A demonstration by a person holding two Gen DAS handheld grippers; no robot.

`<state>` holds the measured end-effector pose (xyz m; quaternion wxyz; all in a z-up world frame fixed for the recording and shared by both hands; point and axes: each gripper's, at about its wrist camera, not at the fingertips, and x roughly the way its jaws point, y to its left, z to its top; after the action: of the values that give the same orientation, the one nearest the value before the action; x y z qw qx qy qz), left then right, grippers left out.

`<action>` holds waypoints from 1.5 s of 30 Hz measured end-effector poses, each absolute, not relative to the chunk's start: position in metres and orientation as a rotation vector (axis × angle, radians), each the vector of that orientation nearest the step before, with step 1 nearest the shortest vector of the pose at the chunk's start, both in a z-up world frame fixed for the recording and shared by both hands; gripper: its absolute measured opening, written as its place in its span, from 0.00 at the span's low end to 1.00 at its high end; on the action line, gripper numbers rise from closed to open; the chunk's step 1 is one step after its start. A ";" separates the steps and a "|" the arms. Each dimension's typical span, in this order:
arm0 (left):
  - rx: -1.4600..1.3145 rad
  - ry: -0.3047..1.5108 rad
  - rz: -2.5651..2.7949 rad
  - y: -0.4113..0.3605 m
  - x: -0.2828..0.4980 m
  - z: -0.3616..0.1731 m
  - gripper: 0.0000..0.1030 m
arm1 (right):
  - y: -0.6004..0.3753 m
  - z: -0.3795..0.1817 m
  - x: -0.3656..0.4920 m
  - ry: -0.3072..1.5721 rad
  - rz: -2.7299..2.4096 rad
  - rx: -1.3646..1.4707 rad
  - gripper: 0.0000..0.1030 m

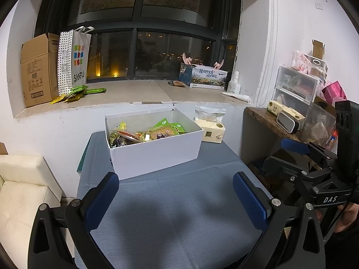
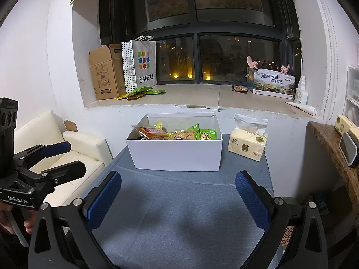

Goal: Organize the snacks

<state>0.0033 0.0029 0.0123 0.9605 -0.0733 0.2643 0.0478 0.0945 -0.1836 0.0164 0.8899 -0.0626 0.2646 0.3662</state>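
Mostly done: assorted snack packets (image 2: 179,133) sit inside white cardboard box (image 2: 177,157) on blue-cloth desk (image 2: 179,213). Green packets (image 2: 143,92) on windowsill (image 2: 190,98) possibly left. Left tongs (image 1: 176,198) and right tongs (image 2: 178,198) both released, empty.

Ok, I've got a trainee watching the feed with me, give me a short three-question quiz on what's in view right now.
1. True or false: the white box on the blue tablecloth already holds snack packets.
2. Multiple choice: on the table, the tissue pack sits (A) inside the box, (B) beside the box, on the side nearer the right gripper, (C) on the windowsill.
3. Fill in: loose green packets lie on the windowsill in front of the ____ shopping bag.

Key:
1. True.
2. B.
3. SANFU.
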 end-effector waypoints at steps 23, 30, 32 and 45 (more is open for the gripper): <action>-0.146 0.539 0.096 0.003 0.002 0.011 1.00 | -0.184 0.016 0.095 0.550 0.764 -0.133 1.00; -0.147 0.539 0.096 0.003 0.003 0.011 1.00 | -0.183 0.017 0.095 0.549 0.765 -0.133 1.00; -0.147 0.540 0.096 0.003 0.003 0.011 1.00 | -0.184 0.016 0.095 0.549 0.766 -0.134 1.00; -0.143 0.546 0.097 0.004 0.004 0.008 1.00 | -0.184 0.016 0.095 0.550 0.766 -0.134 1.00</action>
<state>0.0039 0.0042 0.0075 0.9594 -0.0705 0.2691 0.0477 0.0953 -0.1836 0.0156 0.8886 -0.0647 0.2648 0.3688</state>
